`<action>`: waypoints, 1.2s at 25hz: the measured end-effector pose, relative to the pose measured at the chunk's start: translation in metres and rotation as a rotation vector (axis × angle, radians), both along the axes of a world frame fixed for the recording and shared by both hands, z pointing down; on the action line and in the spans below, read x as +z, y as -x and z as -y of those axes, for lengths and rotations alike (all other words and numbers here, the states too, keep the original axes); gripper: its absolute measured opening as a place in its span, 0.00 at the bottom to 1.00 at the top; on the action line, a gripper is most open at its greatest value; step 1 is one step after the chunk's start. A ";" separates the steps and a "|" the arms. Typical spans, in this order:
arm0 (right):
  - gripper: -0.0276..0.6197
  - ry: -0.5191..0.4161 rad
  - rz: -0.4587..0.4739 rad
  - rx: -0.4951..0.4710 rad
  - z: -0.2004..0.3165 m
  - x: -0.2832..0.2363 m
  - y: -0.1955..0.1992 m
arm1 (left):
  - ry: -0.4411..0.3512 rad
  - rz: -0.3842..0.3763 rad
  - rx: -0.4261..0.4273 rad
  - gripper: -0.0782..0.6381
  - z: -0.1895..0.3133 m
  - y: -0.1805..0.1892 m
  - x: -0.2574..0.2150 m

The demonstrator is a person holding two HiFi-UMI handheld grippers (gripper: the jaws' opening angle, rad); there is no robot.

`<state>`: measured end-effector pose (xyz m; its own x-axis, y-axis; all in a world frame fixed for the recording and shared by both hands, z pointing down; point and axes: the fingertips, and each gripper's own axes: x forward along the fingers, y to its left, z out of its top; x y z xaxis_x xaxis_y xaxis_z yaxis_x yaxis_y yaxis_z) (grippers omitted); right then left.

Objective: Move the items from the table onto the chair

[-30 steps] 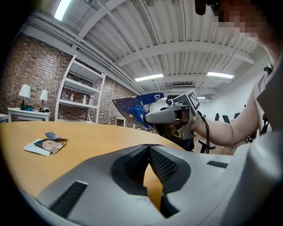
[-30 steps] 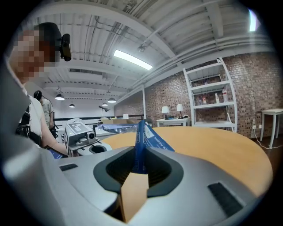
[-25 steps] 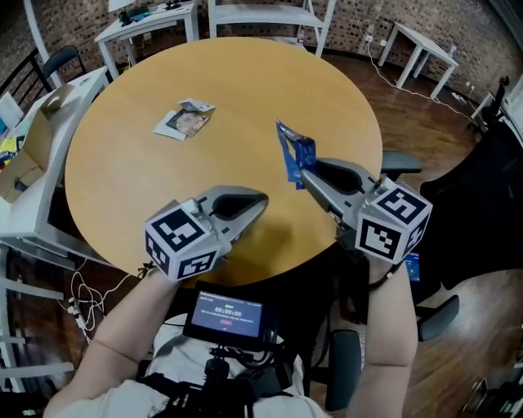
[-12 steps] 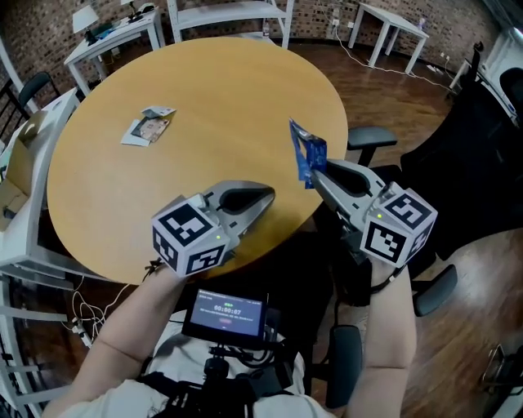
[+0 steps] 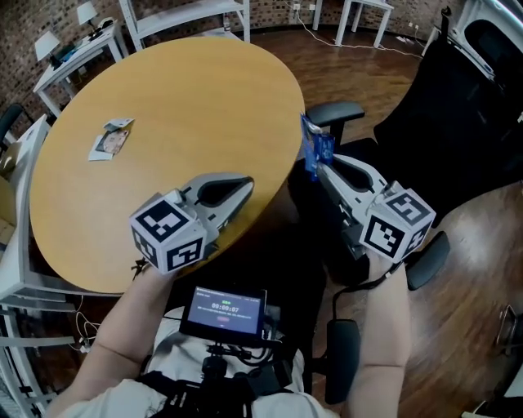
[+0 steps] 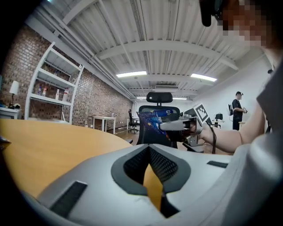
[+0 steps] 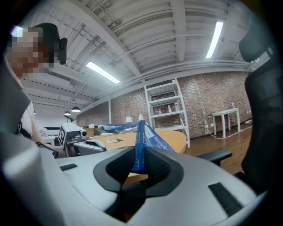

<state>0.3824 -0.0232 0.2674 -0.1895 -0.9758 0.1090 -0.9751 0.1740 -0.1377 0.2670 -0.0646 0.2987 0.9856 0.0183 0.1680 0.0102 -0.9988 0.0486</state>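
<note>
My right gripper (image 5: 319,166) is shut on a blue packet (image 5: 315,149), which stands upright between its jaws (image 7: 140,142). It hangs just past the right edge of the round wooden table (image 5: 188,90), above the black office chair (image 5: 458,106) and close to its armrest (image 5: 337,112). My left gripper (image 5: 245,187) hovers over the table's near edge, its jaws together with nothing in them. A small pale packet (image 5: 109,139) lies flat on the table's far left. From the left gripper view the right gripper (image 6: 164,126) and blue packet (image 6: 152,120) show in front of the chair's back (image 6: 159,110).
White side tables (image 5: 364,8) stand on the wooden floor beyond the round table, and white shelving (image 7: 166,110) lines the brick wall. A person (image 6: 238,108) stands far off. A small screen (image 5: 222,310) sits at my chest. A second armrest (image 5: 427,260) juts out at the right.
Both grippers have swung to the right. The blue packet has gone from above the tabletop to beyond its right edge, over the chair. The pale packet has stayed on the table.
</note>
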 end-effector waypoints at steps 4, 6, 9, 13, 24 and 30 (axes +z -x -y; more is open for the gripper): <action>0.17 0.037 0.039 0.130 -0.025 0.026 -0.055 | -0.004 -0.002 0.001 0.12 -0.003 -0.007 -0.003; 0.17 0.059 0.068 0.183 -0.035 0.044 -0.075 | -0.003 -0.001 0.006 0.12 -0.005 -0.010 -0.003; 0.17 0.088 0.115 0.250 -0.045 0.076 -0.103 | -0.002 -0.001 0.015 0.12 -0.006 -0.012 -0.003; 0.17 0.203 0.083 0.418 -0.060 0.140 -0.148 | -0.002 0.000 0.013 0.12 -0.007 -0.012 -0.003; 0.19 0.572 -0.016 0.949 -0.160 0.311 -0.254 | -0.010 -0.003 0.019 0.12 -0.008 -0.012 -0.002; 0.31 0.534 -0.012 0.956 -0.154 0.317 -0.266 | -0.012 -0.004 0.018 0.12 -0.007 -0.011 -0.003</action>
<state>0.6488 0.1305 0.5842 0.6247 -0.5462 0.5581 -0.6777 -0.7343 0.0399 0.2784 -0.0577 0.2957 0.9858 0.0338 0.1644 0.0282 -0.9989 0.0366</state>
